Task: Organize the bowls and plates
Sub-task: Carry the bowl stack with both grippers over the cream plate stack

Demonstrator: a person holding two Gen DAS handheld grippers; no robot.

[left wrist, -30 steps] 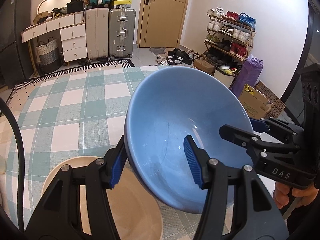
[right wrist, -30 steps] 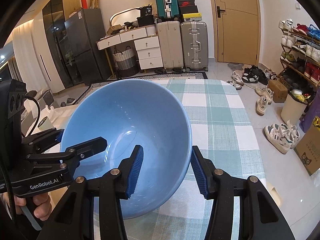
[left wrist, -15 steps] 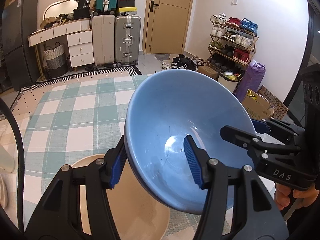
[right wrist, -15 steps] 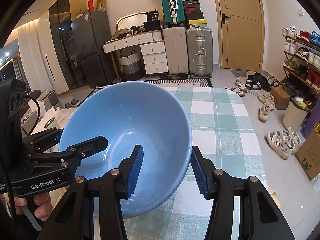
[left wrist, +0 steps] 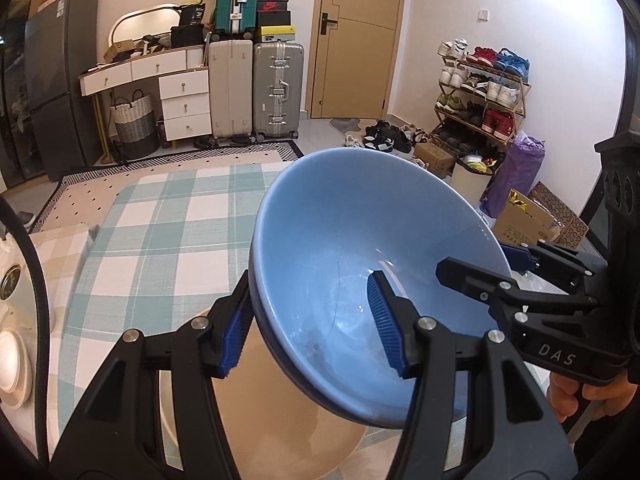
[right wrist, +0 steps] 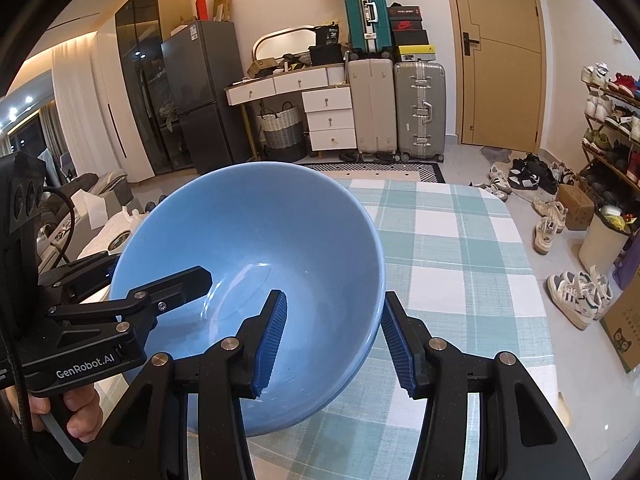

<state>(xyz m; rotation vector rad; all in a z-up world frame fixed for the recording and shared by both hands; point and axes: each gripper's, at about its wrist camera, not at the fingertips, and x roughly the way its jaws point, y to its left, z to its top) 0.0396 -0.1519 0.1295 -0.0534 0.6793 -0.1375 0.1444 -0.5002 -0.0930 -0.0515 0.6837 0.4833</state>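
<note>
A large blue bowl (left wrist: 360, 248) is held in the air between both grippers, tilted; it also shows in the right wrist view (right wrist: 248, 248). My left gripper (left wrist: 310, 320) straddles its left rim, one finger inside and one outside, touching it. My right gripper (right wrist: 334, 334) straddles the opposite rim the same way, its outer pad close to the rim. A beige bowl (left wrist: 280, 432) sits on the table right under the blue bowl. The right gripper also shows in the left wrist view (left wrist: 476, 264), and the left gripper in the right wrist view (right wrist: 156, 280).
The table wears a green and white checked cloth (left wrist: 160, 232), also in the right wrist view (right wrist: 456, 248). A small white dish (left wrist: 10, 360) sits at the table's left edge. Suitcases, drawers and a shoe rack stand on the floor beyond.
The blue bowl, held by both grippers, has come lower and closer over the beige bowl. Both cameras have tilted up, showing more of the room.
</note>
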